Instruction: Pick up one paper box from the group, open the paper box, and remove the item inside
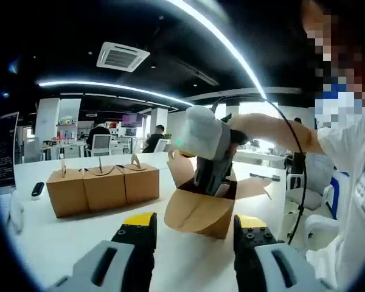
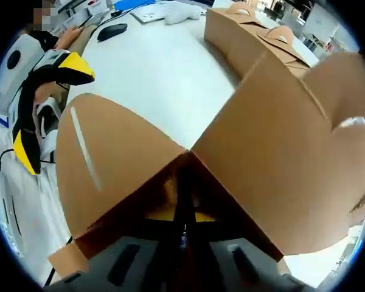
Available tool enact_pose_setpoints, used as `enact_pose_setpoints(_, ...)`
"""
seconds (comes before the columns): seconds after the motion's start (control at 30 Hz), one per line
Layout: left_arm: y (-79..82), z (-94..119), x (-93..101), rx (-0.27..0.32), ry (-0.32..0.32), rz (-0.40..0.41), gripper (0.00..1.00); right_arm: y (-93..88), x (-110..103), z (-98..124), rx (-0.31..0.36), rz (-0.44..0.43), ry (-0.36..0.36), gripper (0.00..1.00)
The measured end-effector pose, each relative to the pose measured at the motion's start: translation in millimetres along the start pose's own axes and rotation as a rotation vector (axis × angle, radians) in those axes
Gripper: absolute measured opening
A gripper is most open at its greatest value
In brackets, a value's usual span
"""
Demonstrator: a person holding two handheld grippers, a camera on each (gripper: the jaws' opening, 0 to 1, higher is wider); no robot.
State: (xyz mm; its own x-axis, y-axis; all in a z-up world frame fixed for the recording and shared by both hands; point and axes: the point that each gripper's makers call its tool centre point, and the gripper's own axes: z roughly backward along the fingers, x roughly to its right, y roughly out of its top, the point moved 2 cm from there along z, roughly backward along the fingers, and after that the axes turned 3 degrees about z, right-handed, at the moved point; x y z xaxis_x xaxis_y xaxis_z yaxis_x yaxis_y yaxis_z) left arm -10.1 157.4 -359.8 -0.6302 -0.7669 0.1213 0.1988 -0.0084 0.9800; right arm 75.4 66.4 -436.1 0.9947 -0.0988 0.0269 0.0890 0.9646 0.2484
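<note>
The right gripper (image 1: 214, 176) plunges jaws-down into the opened paper box (image 1: 202, 210) on the white table (image 1: 170, 255), its tips buried so whether they grip anything cannot be told. The left gripper (image 1: 193, 230) hovers just short of the box, jaws parted and empty. Three closed boxes (image 1: 102, 187) sit alongside in a row.

No legible text or labels.
</note>
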Motion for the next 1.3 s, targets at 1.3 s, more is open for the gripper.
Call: enact_pose_setpoints(1.3,2.8,7,-1.4,0.003,0.01,-0.006,0.51,10.0,14,31,-0.015,-0.1,-0.095,0.08)
